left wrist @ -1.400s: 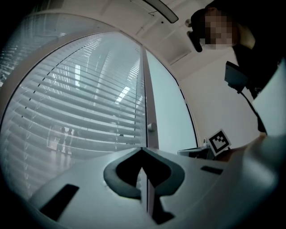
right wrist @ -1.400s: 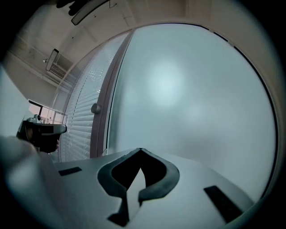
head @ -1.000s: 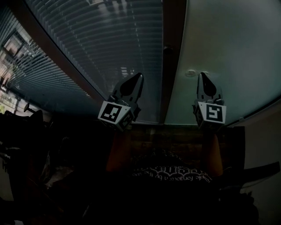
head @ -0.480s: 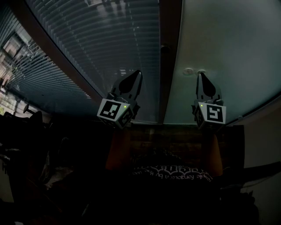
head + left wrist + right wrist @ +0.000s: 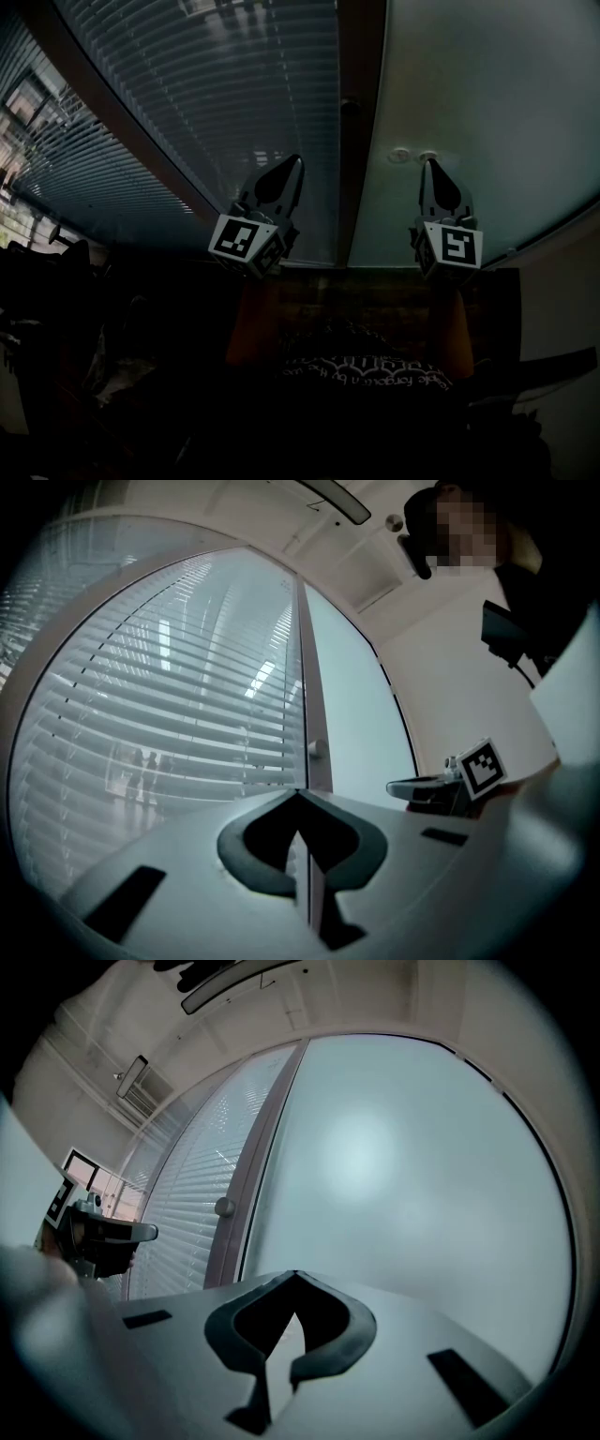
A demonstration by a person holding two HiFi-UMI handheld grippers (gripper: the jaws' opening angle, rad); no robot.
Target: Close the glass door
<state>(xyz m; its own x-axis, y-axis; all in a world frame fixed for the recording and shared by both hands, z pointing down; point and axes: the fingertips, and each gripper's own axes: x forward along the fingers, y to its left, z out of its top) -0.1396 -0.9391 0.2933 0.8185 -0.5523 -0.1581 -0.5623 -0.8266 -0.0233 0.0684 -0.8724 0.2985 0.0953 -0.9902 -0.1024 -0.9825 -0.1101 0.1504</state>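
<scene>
**A:** What's the room like?

**B:** Dim. Lowered blinds behind glass fill the 10 o'clock side. A dark upright frame with a round knob runs up at 12.

**A:** And the glass door?

**B:** It's the frosted pane, spreading from 12 to 3 o'clock of the right gripper. The tip is near it, but I can't tell if it touches.

**A:** The claws?

**B:** The right one and the left gripper are both pinched fully together, gripping nothing.

Likely an office — a wall of slatted blinds beside a frosted glass door.
</scene>
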